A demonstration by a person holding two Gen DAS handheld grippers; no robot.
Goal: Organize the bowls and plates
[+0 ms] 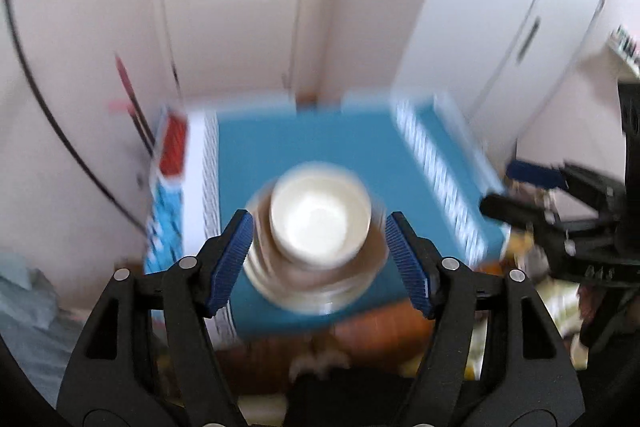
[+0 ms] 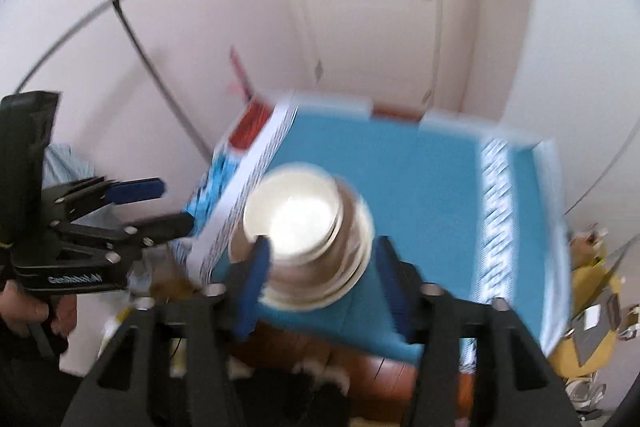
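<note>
Left wrist view: the left gripper (image 1: pixel 320 251) has its jaws spread, the blue pads (image 1: pixel 236 251) standing apart with nothing pinched between them. Seen past the jaws and below them is the stack of plates and bowls (image 1: pixel 316 239), a white bowl (image 1: pixel 320 219) uppermost. The stack rests on the blue box (image 1: pixel 320 139), near the box's closer edge. The picture is blurred, so the number of pieces in the stack cannot be told. The right gripper (image 1: pixel 508 187) appears at the right edge, beside the box, jaws spread and empty.

Right wrist view: the right gripper (image 2: pixel 320 267) frames the same stack (image 2: pixel 304 239) between spread fingers; no pad presses on it. The left gripper (image 2: pixel 172 203) shows at the left, held in a hand (image 2: pixel 36 311), jaws apart and empty, just beside the box's (image 2: pixel 420 179) left edge. White doors (image 2: pixel 360 7) stand behind the box
</note>
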